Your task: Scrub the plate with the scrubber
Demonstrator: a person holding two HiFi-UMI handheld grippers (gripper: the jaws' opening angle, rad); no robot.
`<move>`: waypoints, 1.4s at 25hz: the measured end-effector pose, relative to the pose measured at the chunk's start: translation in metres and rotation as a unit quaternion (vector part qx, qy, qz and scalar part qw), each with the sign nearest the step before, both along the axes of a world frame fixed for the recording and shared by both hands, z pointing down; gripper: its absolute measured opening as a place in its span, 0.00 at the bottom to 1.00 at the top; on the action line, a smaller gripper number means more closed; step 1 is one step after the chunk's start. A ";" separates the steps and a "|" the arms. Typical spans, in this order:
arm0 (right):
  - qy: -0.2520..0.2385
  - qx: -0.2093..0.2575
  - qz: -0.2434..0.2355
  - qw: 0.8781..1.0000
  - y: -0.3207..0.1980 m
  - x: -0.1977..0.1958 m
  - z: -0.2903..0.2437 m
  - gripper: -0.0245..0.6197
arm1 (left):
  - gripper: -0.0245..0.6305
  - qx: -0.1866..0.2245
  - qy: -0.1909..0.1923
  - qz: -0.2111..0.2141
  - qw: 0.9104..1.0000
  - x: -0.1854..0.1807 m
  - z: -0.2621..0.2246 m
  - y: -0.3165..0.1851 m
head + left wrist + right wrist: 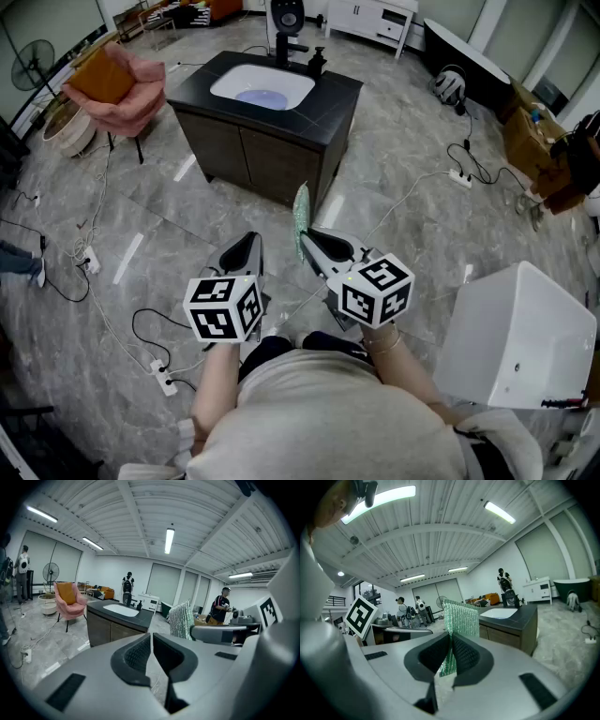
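Closest to lens, noted shirt (328,412), with both grippers held out beyond it over floor (169,197). Read left gripper (246,246) as closed and empty: pads together, nothing between them in its own view. Read right gripper (309,239) as clamped on scrubber (300,217), a green mesh sheet standing upright on edge and gripped by its lower part. Took plate (262,97) to be the pale bluish disc lying flat in sink (221,86), set in dark counter (328,103). Placed plate straight ahead and well apart from both tools, about in line with the gap between them, so neither hand clearly nearer. Judged scrubbing not yet begun: need to close on counter, then lay scrubber's flat face down onto plate.
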State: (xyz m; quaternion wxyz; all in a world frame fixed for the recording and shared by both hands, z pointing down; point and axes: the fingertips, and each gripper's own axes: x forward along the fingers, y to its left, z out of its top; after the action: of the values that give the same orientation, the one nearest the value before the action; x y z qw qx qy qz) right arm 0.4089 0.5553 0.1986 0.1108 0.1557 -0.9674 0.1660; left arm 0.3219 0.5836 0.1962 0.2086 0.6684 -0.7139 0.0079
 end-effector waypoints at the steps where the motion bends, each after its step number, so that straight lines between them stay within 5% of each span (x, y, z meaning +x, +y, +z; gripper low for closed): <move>1: 0.000 0.000 0.000 1.000 -0.001 0.000 0.001 0.10 | 0.08 0.000 0.000 0.000 1.000 0.000 0.001 -0.001; 11: -0.011 -0.013 -0.001 1.000 -0.010 0.006 0.004 0.10 | 0.08 -0.006 -0.009 0.015 1.000 0.018 0.007 -0.016; 15: -0.032 -0.035 0.000 0.999 -0.013 0.013 0.003 0.10 | 0.09 0.032 0.002 0.017 0.999 0.022 -0.002 -0.015; 28: -0.040 -0.053 -0.037 0.997 -0.010 0.024 0.013 0.10 | 0.09 0.060 0.009 -0.036 0.998 0.027 0.000 0.006; 35: -0.039 -0.056 -0.047 0.997 -0.020 0.005 0.016 0.10 | 0.12 0.052 0.008 -0.063 0.997 0.001 0.007 0.004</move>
State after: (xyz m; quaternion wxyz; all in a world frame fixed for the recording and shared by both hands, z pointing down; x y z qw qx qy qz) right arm 0.4139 0.5352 0.2146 0.0887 0.0974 -0.9664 0.2208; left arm 0.3234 0.5872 0.2035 0.1795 0.6319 -0.7525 -0.0474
